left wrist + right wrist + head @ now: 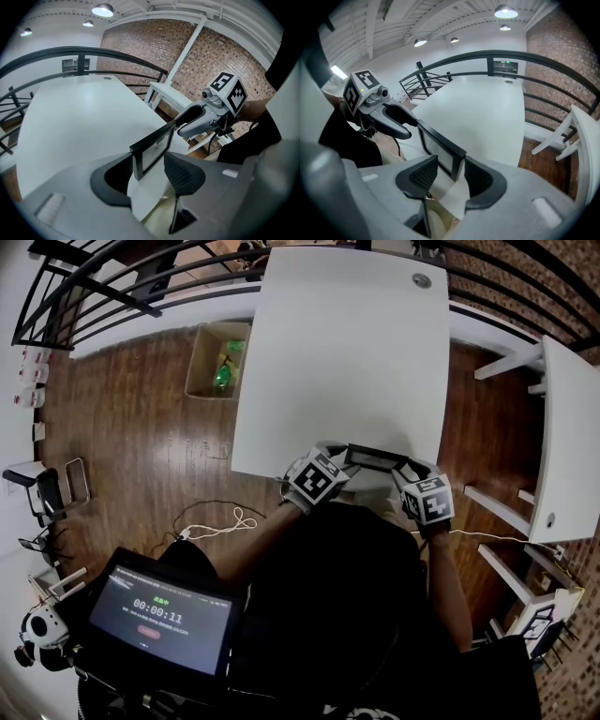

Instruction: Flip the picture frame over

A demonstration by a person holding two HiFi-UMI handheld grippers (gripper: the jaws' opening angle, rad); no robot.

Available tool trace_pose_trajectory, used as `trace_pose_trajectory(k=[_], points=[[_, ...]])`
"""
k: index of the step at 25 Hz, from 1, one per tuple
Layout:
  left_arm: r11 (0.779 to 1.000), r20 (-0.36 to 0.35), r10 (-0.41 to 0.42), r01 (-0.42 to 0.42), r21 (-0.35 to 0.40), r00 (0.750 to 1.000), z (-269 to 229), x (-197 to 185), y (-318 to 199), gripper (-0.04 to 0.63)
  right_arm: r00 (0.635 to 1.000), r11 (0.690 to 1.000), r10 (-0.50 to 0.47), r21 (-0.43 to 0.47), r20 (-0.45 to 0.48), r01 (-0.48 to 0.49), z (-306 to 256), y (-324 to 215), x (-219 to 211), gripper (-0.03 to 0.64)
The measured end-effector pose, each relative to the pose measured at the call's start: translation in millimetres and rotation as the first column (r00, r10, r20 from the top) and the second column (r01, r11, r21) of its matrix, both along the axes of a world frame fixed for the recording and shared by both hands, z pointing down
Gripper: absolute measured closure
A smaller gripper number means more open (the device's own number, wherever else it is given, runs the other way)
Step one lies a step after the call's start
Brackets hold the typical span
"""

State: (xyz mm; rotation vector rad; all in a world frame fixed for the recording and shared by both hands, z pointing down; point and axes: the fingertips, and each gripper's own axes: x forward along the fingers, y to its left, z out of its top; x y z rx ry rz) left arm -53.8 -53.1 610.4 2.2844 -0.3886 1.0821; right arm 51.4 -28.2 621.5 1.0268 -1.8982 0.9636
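Observation:
A black picture frame (375,457) is held up on edge over the near edge of the white table (337,352), its glass side tilted. My left gripper (339,459) grips its left end and my right gripper (403,474) its right end. In the left gripper view the frame (152,147) runs from my jaws (147,171) out to the right gripper (187,123). In the right gripper view the frame (438,147) sits between my jaws (450,176) and reaches to the left gripper (401,124). Both grippers are shut on the frame's ends.
On the wood floor to the table's left stands an open cardboard box (217,360) with something green inside. White furniture (572,427) stands at the right. A black railing (94,287) curves round the back. A tablet with a timer (159,610) and cables (216,521) lie near me.

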Motion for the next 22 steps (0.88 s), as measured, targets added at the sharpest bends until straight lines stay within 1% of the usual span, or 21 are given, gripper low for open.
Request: trace_pose_trajectory(k=[9,22], points=[[0.999,0.026,0.020,-0.019,-0.048,0.999,17,13,-26,0.380,1.000,0.998,-0.017,-0.063,0.005,0.017,14,-21,10,0.456],[0.992,0.075,0.066,-0.057,-0.112,0.995,41,28,-51,0.380,1.000,0.991,-0.002,-0.137,0.019,0.005,35,-51,24,0.456]])
